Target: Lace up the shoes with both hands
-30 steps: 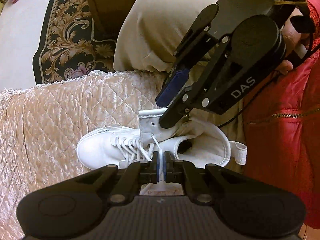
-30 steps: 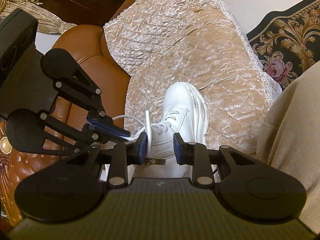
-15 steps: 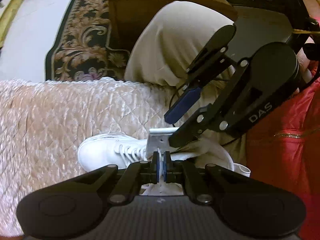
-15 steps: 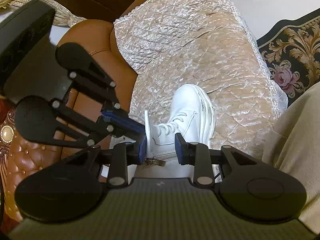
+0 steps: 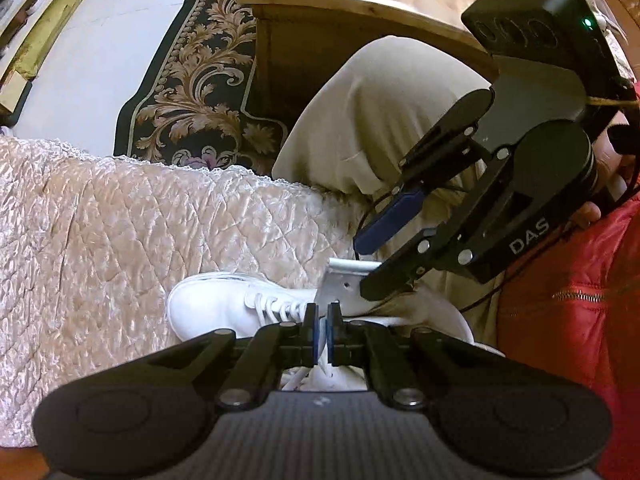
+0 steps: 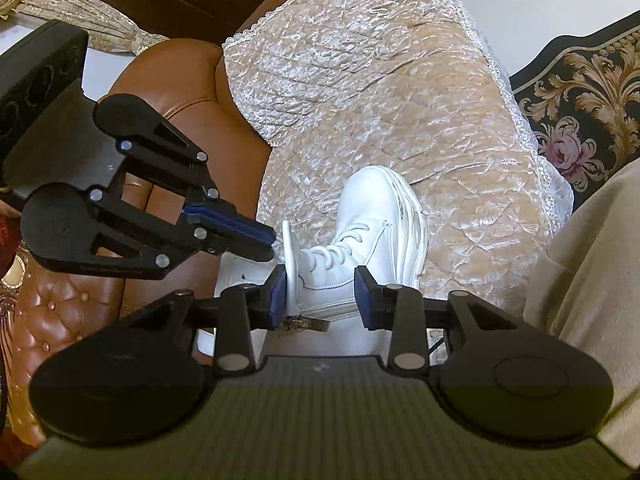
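Note:
A white high-top boot [image 5: 224, 304] [image 6: 376, 220] lies on a quilted beige cover, toe pointing away from the person, laces crossed up its front. My left gripper [image 5: 322, 330] is shut on a white lace [image 6: 289, 256] above the boot's open collar; it shows from the side in the right wrist view [image 6: 264, 246]. My right gripper [image 6: 322, 298] is open, jaws straddling the boot's upper, with the lace running past its left pad [image 6: 279, 294]. It shows in the left wrist view [image 5: 370, 264] over the boot's tongue.
The quilted cover [image 5: 100, 240] lies over a brown leather sofa [image 6: 168, 80]. The person's beige trouser leg [image 5: 360, 128] and red jacket [image 5: 580, 320] are close on the right. A patterned rug [image 5: 192, 80] and a wooden table [image 5: 360, 8] lie beyond.
The left gripper has lifted and pulled the lace taut upward. The slack loop of lace beside the right gripper is gone. The right gripper stays open over the boot.

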